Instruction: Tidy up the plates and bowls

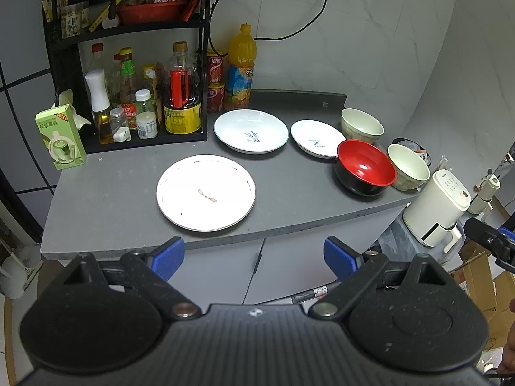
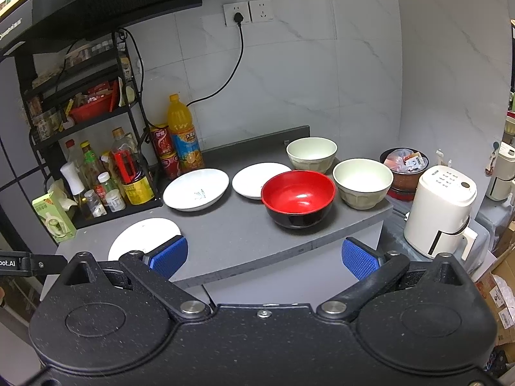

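Holding each hand-held gripper, left [image 1: 254, 259] and right [image 2: 264, 257], wide open and empty short of the table [image 1: 128, 193], I face unstacked plates [image 1: 206, 193] beside clustered bowls [image 2: 297, 197], ready for sorting.

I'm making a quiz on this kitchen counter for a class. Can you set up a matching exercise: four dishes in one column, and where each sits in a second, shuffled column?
Things:
1. red bowl
2. big flat plate
3. deep plate
4. small plate

Places:
A. right in front of the juice bottle and cans
B. between two pale bowls, toward the counter's right end
C. nearest the front edge, alone
D. between the deep plate and the red bowl

Pairs: 1-B, 2-C, 3-A, 4-D
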